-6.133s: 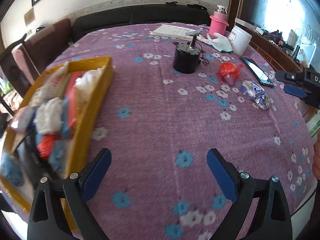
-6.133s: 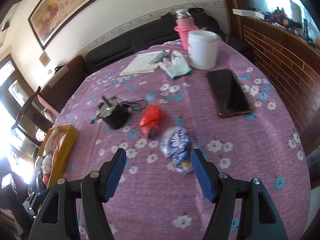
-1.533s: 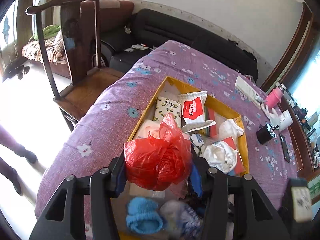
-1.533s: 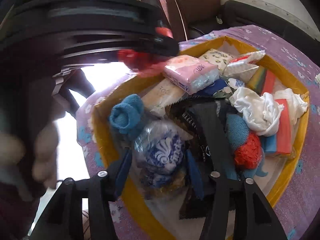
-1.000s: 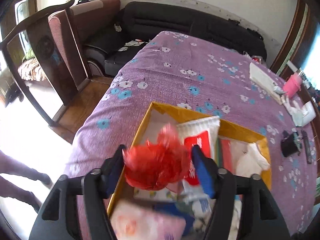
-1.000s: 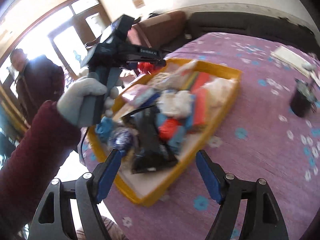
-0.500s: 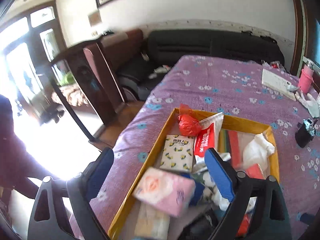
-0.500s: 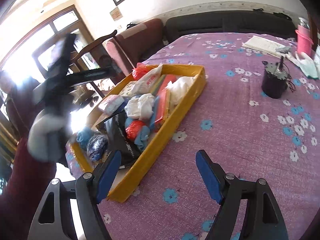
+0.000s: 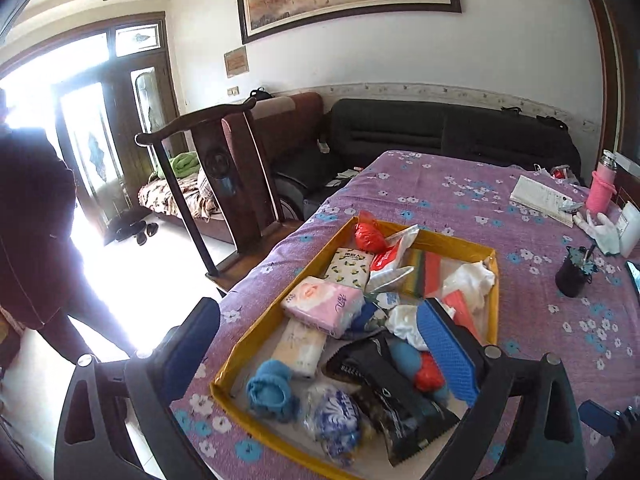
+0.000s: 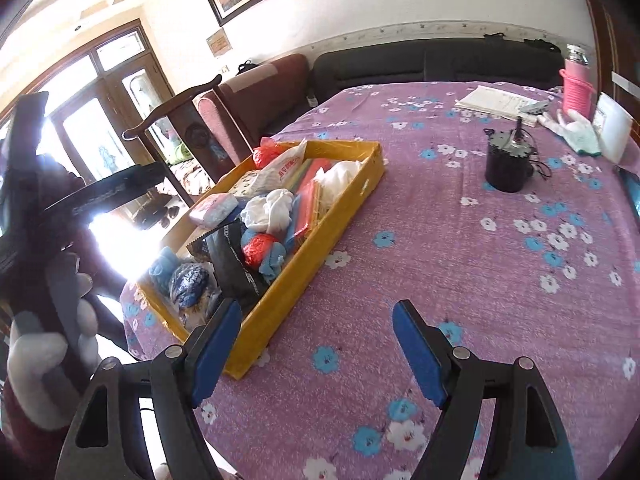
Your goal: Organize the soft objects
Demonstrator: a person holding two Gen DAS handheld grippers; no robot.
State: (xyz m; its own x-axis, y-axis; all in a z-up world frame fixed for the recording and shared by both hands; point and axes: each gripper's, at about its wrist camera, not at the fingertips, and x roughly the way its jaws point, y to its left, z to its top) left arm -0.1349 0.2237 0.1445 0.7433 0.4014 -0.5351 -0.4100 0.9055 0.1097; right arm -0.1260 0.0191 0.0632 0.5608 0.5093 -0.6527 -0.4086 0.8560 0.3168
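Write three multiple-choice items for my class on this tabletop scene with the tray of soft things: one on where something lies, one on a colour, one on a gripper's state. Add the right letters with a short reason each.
1. Where does the red plastic bag lie?
A. In the far corner of the yellow tray
B. On the cloth beside the black motor
C. Between the left gripper's pads

2. What colour is the flask at the table's far end?
A. Green
B. Pink
C. Black

3. How does the right gripper stand?
A. Shut on a tissue pack
B. Shut on nothing
C. Open, nothing between its pads

Key: 1 A, the bag sits inside the tray at the corner nearest the chair. 2 B, its body is pink under a silver cap. 3 C, its blue pads stand apart over bare purple tablecloth.
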